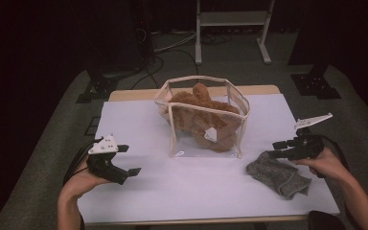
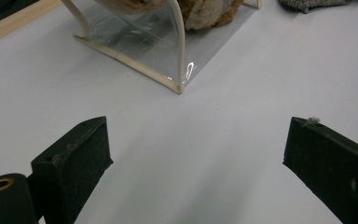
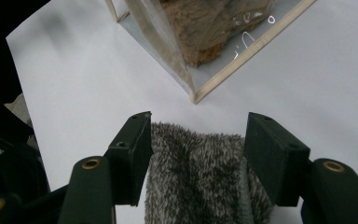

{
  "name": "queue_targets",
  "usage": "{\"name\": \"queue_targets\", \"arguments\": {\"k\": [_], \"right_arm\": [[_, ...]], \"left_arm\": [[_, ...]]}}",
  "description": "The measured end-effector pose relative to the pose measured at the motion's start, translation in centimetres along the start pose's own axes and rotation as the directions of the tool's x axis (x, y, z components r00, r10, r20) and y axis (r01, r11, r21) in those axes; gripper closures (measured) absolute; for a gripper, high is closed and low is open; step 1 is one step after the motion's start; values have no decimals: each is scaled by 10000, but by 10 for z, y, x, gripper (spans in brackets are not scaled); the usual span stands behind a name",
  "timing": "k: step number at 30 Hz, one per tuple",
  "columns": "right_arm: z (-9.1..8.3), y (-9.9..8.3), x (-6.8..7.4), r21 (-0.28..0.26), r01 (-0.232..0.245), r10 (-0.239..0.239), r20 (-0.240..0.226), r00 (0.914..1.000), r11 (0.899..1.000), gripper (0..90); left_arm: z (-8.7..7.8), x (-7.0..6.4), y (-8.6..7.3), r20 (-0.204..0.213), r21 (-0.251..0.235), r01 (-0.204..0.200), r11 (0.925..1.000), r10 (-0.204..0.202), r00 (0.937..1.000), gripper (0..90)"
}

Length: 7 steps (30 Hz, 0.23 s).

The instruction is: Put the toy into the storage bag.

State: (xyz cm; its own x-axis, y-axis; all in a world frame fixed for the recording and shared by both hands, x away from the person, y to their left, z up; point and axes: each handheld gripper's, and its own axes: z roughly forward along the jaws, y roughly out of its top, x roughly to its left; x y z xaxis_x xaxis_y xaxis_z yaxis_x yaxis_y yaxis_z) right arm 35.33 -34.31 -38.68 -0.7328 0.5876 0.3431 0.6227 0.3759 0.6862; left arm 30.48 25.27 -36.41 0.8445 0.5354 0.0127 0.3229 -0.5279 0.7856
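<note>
While right hand-held gripper (image 3: 196,140) straddles it agape | grey fuzzy sock (image 3: 200,182) lies crumpled | left hand-held gripper (image 2: 198,154) wide, empty

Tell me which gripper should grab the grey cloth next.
Right. The right gripper hangs over the grey cloth, jaws open on either side of it. The left gripper is open over bare table, across from the cloth, with the clear bag farther back between them.

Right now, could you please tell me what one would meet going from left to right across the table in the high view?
Left tongs → clear bag holding a brown plush toy → grey sock → right tongs, open over the sock's far edge.
</note>
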Motion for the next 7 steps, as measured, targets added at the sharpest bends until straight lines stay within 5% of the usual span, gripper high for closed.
{"name": "queue_targets", "arguments": {"k": [7], "right_arm": [[3,-9,3,-32,1,-2,-114,9999,10000,399]], "left_arm": [[1,-1,1,40,-35,-28,10000,28,10000,62]]}}
